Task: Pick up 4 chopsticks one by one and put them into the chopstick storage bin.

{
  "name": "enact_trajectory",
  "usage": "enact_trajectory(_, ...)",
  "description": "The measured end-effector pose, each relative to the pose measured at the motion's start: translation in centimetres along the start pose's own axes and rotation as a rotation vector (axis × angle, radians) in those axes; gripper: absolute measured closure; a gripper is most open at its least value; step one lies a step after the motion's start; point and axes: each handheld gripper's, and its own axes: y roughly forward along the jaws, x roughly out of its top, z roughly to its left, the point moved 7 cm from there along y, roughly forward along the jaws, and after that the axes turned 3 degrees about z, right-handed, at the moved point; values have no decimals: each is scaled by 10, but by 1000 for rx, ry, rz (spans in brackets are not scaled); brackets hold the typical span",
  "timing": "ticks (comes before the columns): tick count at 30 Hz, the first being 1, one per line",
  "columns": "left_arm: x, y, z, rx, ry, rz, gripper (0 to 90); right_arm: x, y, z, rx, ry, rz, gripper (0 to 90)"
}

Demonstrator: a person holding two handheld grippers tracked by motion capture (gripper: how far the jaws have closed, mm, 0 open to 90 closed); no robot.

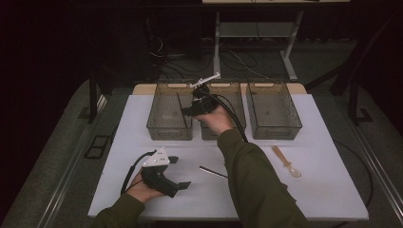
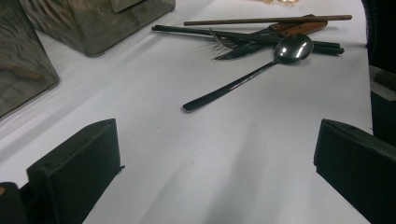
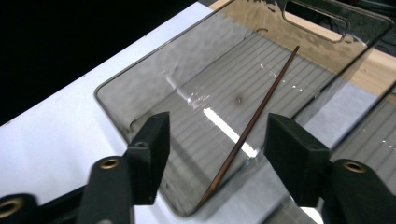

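Dark room, white table [image 1: 142,114] with three clear smoked bins in a row along its far edge; cutlery sorting in hand.

Item, brown chopstick [image 3: 247,126]: lies inside the left bin [image 3: 140,93], leaning from the bin's near corner up toward its far wall; sits just ahead of and below the right gripper [image 3: 212,154], between the lines of its two jaws but touched by neither; judged to be already dropped into its proper compartment.

Item, right gripper [image 1: 192,110]: jaws apart, nothing clamped; held over the left bin [image 1: 169,111] beside the middle bin [image 1: 223,111], high enough that the stick lies free in the bin; probably done with this piece.

Item, left gripper [image 1: 178,173]: rests low near the table's front edge, jaws wide apart, empty; pointed across the bare cloth at the remaining stock, likely waiting its turn.

Item, cutlery heap [image 2: 275,35], well ahead of the left gripper: a steel spoon [image 2: 254,70] with its handle angled back toward the jaws, a second brown chopstick [image 2: 266,20] lying across the top, dark chopsticks [image 2: 210,31], a fork and a wood-handled piece tangled beneath; loosely piled, so each must be picked singly.

Item, pale spoon [image 1: 286,161]: apart on the cloth, off to the right gripper's near right; right bin [image 1: 273,109] beyond it.
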Motion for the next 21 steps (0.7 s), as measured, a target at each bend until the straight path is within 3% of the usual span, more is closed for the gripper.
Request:
enact_trajectory(6,-1,0,3,4,-2,-5,0,-9,-20,-7,-14,-16,-6,364)
enact_trajectory(13,-2,2,6,1,-3,-3,0,-16,-41,-11,4,-45,-29,334)
enact_trajectory(21,-2,-1,5,6,-12,-6,0,-39,-60,-17,19,-75,-28,327)
